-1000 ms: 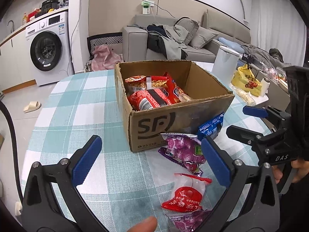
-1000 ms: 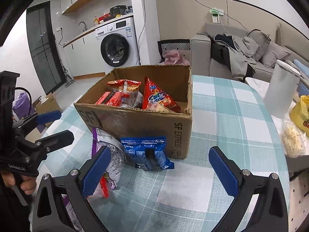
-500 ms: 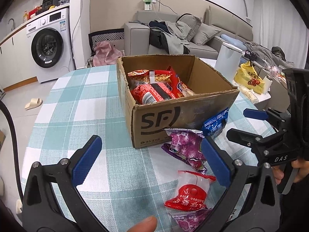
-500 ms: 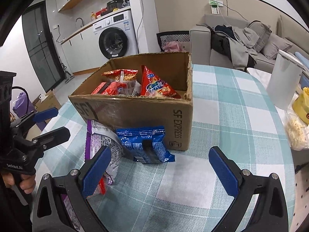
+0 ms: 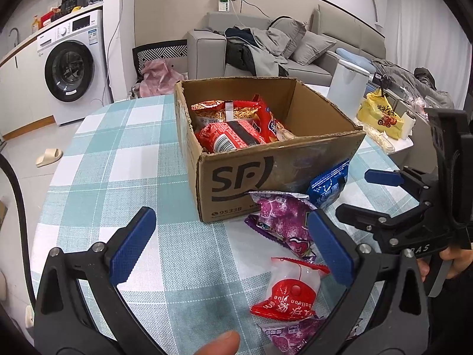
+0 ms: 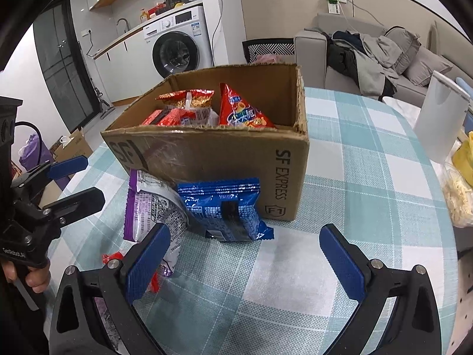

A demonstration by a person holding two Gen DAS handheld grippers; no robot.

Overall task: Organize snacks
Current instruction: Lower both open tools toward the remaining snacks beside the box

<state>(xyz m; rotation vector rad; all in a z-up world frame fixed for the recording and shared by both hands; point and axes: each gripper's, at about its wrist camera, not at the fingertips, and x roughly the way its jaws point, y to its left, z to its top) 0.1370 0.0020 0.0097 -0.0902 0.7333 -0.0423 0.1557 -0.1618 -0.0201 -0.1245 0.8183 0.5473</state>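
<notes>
Snacks split between cardboard box (image 5: 266, 174) and checked tablecloth (image 5: 118, 162): red packets (image 5: 233, 136) inside; blue packet (image 6: 224, 210) and purple packet (image 5: 283, 222) leaning on the box's front wall, red-and-clear packet (image 5: 292, 290) lying nearer. Left gripper (image 5: 230, 248) spread wide, empty, above the cloth. Right gripper (image 6: 245, 263) likewise spread, empty, near the blue packet.
</notes>
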